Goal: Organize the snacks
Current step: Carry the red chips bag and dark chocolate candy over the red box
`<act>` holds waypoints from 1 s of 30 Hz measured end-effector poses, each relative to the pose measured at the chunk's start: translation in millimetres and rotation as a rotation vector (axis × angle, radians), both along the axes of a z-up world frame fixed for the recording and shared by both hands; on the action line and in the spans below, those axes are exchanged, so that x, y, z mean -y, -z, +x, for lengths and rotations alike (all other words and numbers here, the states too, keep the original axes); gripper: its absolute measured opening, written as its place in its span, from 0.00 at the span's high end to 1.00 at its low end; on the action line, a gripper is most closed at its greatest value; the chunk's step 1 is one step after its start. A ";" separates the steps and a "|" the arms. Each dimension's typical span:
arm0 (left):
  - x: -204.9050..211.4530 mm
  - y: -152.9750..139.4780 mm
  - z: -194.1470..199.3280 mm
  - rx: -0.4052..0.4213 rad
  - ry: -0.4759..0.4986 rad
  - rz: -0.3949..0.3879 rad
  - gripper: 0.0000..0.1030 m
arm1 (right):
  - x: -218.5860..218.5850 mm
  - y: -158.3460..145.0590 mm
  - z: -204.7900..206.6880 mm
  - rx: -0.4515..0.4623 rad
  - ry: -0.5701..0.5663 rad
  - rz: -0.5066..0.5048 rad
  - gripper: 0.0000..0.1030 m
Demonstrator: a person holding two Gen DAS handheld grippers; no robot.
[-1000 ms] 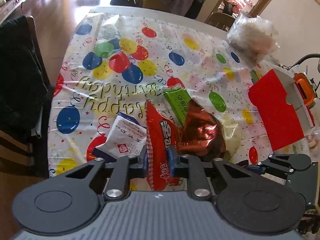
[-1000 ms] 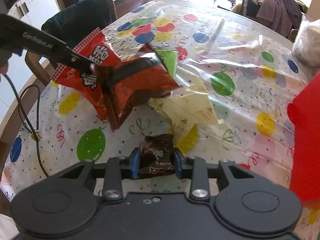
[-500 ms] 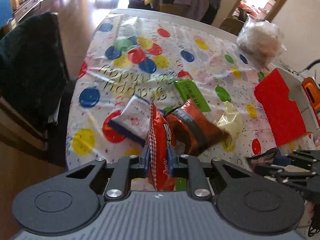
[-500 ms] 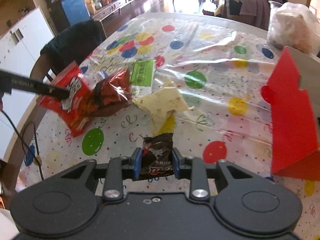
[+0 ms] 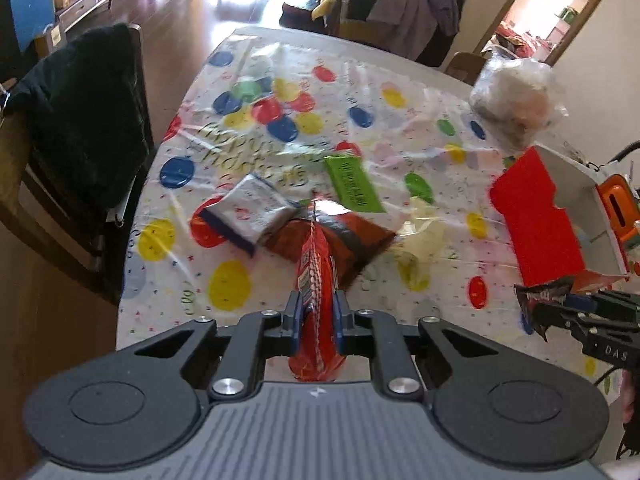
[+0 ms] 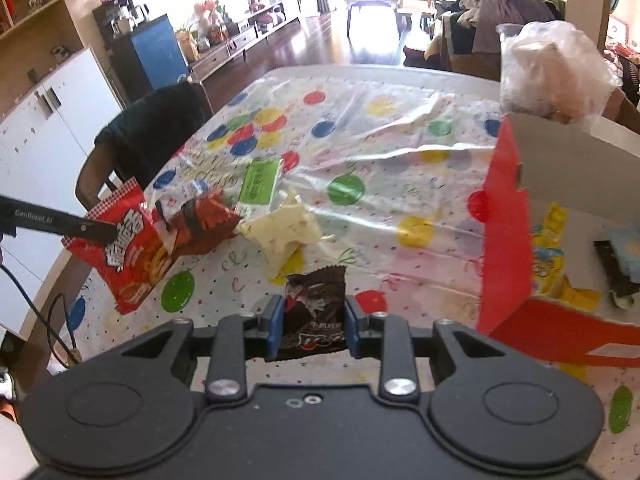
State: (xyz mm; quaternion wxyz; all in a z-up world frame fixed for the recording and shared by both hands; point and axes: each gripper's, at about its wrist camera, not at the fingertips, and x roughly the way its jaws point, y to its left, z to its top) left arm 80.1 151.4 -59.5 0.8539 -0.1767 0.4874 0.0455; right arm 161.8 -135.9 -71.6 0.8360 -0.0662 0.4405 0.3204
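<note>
Two snack packets are airborne: the left gripper [image 5: 316, 316] pinches a red crinkly snack bag [image 5: 316, 280] by its edge, the right gripper [image 6: 314, 322] clamps a dark brown wrapper [image 6: 316, 308]. Either could slip before reaching the red-and-white cardboard box [image 6: 508, 216] at three o'clock.

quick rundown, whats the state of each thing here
left gripper: shut on red snack bag, lifted
right gripper: shut on dark snack packet, lifted
red box: open, snacks inside
green packet: flat on table
white packet: lying on table
</note>
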 end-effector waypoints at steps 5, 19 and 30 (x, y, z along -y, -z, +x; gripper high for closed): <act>33.8 -22.5 2.1 0.029 0.028 0.020 0.88 | 30.1 -16.5 6.3 0.020 0.001 0.041 0.72; 156.8 -75.9 59.7 0.150 0.234 0.066 0.89 | 127.2 -46.1 44.7 0.097 0.103 0.061 0.73; 247.1 -95.9 127.1 0.201 0.388 0.093 0.89 | 203.6 -55.0 80.8 0.162 0.216 0.012 0.73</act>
